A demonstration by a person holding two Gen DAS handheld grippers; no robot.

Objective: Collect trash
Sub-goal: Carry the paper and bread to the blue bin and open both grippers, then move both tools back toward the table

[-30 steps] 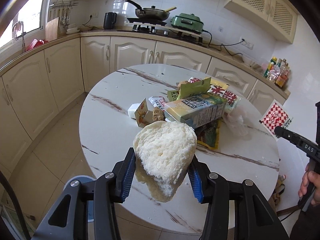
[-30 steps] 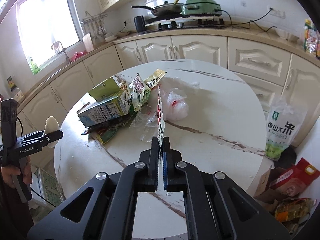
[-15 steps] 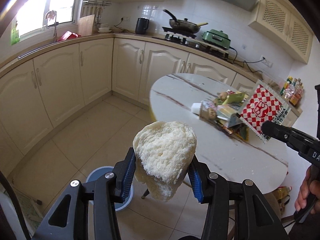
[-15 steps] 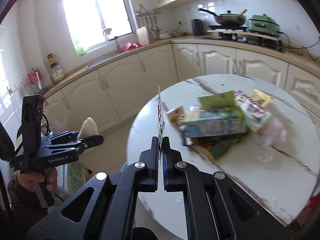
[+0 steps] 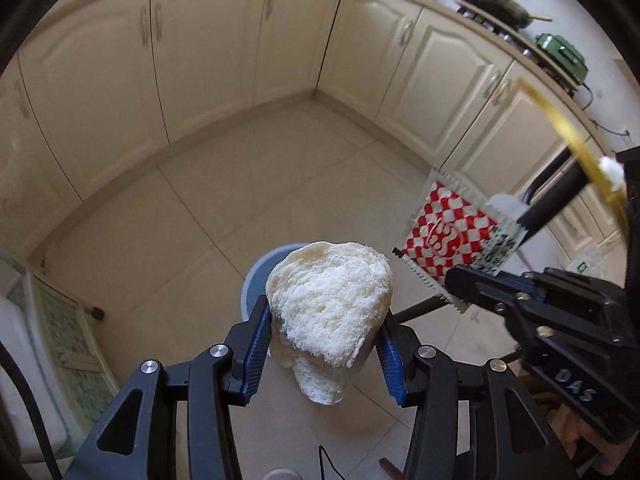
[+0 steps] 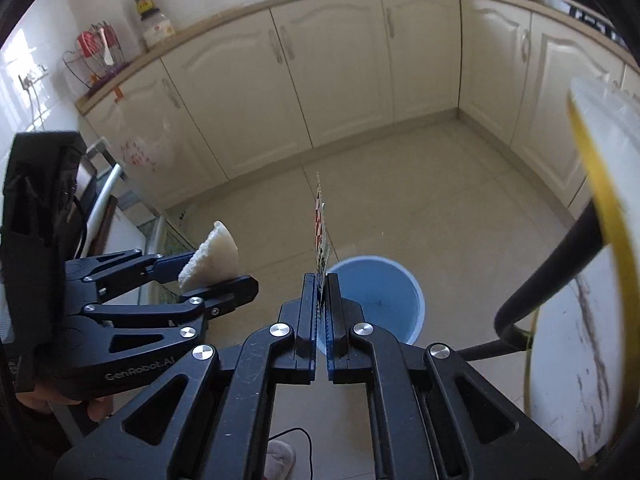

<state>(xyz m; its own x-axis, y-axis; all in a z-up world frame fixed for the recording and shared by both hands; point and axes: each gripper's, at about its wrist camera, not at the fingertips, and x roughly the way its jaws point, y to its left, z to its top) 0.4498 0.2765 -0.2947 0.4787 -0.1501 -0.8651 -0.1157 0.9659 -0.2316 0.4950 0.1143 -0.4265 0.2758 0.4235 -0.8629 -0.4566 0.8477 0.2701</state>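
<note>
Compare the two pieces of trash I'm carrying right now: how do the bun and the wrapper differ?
The steamed bun piece is thick, white and spongy; the red-and-white checkered wrapper is flat, thin and printed. The bun fills the left gripper, holding its jaws well apart; the wrapper sits edge-on in the right gripper, whose jaws are nearly together. Both are clamped and held above the floor near the blue bin.

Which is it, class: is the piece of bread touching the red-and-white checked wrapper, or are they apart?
Apart. In the left wrist view the bread, clamped in the left tool, shows bare floor between it and the wrapper held by the right tool.
</note>
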